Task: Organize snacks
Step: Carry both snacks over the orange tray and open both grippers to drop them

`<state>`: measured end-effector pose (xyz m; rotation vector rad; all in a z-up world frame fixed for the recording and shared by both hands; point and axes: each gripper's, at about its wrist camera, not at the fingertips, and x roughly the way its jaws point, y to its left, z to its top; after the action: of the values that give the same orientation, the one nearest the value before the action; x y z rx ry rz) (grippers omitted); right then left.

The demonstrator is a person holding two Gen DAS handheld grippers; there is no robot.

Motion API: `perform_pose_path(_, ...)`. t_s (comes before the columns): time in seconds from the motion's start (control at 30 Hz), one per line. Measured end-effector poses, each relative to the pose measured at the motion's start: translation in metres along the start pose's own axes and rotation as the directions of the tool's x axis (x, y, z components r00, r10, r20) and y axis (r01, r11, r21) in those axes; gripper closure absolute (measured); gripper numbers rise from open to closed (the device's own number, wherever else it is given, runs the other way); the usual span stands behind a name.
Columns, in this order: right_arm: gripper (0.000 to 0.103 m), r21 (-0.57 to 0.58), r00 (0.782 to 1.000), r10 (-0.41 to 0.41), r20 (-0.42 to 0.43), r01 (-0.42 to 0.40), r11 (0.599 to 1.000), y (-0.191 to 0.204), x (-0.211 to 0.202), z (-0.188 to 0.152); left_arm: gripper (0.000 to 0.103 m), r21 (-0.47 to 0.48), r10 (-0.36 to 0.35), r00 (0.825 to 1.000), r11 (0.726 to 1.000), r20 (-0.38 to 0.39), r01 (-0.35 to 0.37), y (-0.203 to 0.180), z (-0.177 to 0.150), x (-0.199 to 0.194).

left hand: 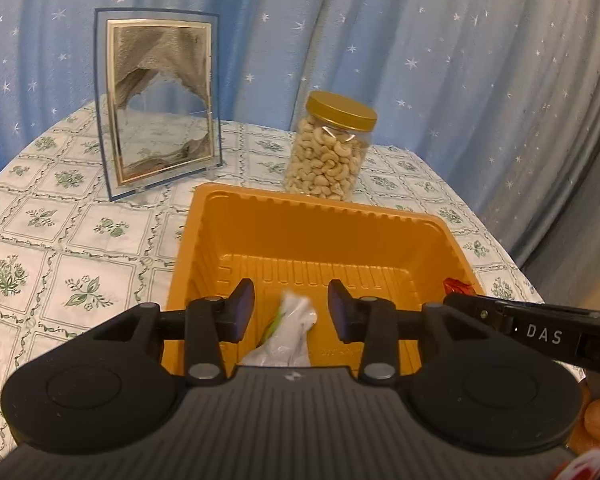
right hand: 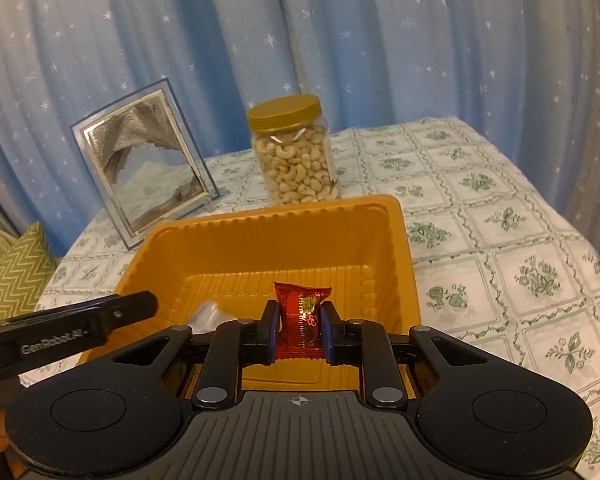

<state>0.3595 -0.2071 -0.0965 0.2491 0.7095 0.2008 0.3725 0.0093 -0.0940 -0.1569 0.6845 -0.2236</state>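
Observation:
An orange plastic tray (left hand: 316, 220) (right hand: 268, 232) stands on the table. My left gripper (left hand: 291, 312) is open over the tray's near part, and a white and green snack packet (left hand: 290, 332) lies in the tray below its fingers. The same packet shows partly in the right wrist view (right hand: 206, 314). My right gripper (right hand: 299, 330) is shut on a red snack packet (right hand: 302, 322) and holds it over the tray's near edge. A bit of that red packet (left hand: 456, 285) shows at the tray's right rim in the left wrist view.
A jar of cashews with a gold lid (left hand: 332, 148) (right hand: 294, 152) stands just behind the tray. A glass sand picture frame (left hand: 158, 104) (right hand: 144, 168) stands at the back left. A floral tablecloth (left hand: 60, 248) covers the table; a blue starred curtain (right hand: 340, 20) hangs behind.

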Motion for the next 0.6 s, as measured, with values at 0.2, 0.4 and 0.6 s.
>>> perform_pose_path(0.2, 0.081, 0.011, 0.999, 0.034, 0.001, -0.034, 0.999, 0.005, 0.002, -0.001, 0.066, -0.018, 0.013, 1.000, 1.000, -0.007, -0.013, 0.008, -0.002, -0.004)
perform_pose_path(0.4, 0.036, 0.089, 0.997, 0.067, 0.040, -0.071, 0.993, -0.001, -0.002, 0.002, 0.056, -0.020, 0.015, 1.000, 1.000, -0.013, -0.015, 0.010, -0.004, -0.010)
perform_pose_path(0.6, 0.035, 0.080, 0.995, 0.022, 0.093, -0.029, 0.996, -0.005, -0.019, 0.004, 0.052, -0.002, 0.017, 1.000, 1.000, -0.003, -0.017, 0.004, -0.006, -0.022)
